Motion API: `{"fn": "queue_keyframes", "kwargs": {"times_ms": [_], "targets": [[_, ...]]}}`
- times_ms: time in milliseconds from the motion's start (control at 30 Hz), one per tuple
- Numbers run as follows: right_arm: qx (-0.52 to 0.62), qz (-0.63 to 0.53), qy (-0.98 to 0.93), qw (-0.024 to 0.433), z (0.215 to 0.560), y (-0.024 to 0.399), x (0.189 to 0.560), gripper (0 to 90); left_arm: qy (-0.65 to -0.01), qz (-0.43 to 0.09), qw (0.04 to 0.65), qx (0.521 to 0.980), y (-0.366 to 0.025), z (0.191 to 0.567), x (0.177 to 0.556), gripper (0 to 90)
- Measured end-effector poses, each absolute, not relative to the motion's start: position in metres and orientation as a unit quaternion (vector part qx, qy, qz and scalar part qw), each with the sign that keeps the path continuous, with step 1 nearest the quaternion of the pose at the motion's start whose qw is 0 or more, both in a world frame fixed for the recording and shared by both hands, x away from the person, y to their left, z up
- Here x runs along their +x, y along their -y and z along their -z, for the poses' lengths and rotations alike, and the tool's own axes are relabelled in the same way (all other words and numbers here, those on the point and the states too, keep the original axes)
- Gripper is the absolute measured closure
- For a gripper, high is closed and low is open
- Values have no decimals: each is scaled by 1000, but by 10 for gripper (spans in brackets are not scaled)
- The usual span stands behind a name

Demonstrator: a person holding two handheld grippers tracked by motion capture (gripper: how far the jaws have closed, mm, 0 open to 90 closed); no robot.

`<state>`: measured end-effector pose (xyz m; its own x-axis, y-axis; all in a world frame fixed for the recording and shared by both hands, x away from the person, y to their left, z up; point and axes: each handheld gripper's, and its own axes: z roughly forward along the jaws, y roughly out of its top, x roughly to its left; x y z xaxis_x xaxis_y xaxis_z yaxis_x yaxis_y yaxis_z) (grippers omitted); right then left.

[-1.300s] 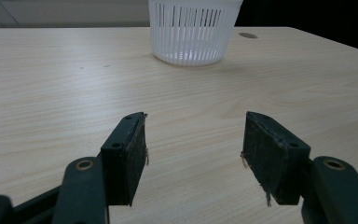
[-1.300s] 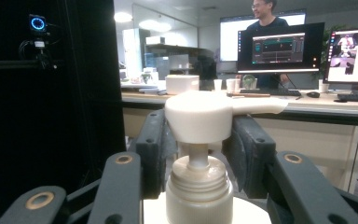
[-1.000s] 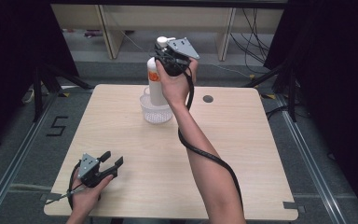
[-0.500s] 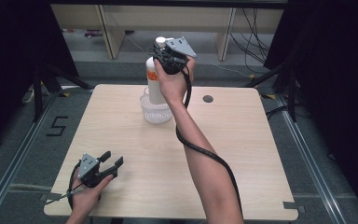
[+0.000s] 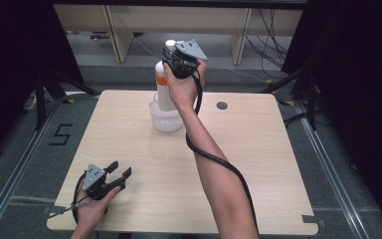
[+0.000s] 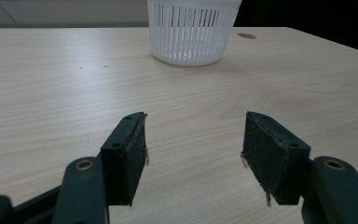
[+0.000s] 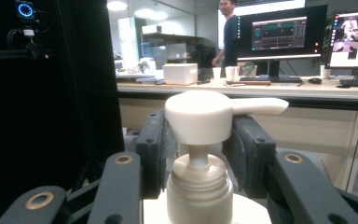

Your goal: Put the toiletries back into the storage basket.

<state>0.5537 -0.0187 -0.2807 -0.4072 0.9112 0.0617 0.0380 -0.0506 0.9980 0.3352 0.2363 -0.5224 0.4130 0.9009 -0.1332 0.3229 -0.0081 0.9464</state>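
High view, pump bottle point(image 5: 162, 88) upright inside white basket point(image 5: 166, 119)

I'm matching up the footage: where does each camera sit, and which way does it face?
High view: above the near side, looking forward and down on the table; both forearms, left claw, right claw.
Left gripper view: low, along its open jaws toward the basket.
Right gripper view: raised, level, jaws flanking the pump bottle.
Shared: the basket and the bottle also show from above.

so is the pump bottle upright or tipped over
Upright: the pump bottle stands vertical in the white basket, pump head on top, between the right gripper's jaws.
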Motion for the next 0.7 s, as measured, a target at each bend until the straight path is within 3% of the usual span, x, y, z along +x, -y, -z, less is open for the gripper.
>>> {"fn": "queue_keyframes", "kwargs": {"times_ms": [700], "targets": [[412, -595, -592, 355, 289, 11, 560, 602, -466, -274, 530, 653, -236, 523, 335, 389]]}}
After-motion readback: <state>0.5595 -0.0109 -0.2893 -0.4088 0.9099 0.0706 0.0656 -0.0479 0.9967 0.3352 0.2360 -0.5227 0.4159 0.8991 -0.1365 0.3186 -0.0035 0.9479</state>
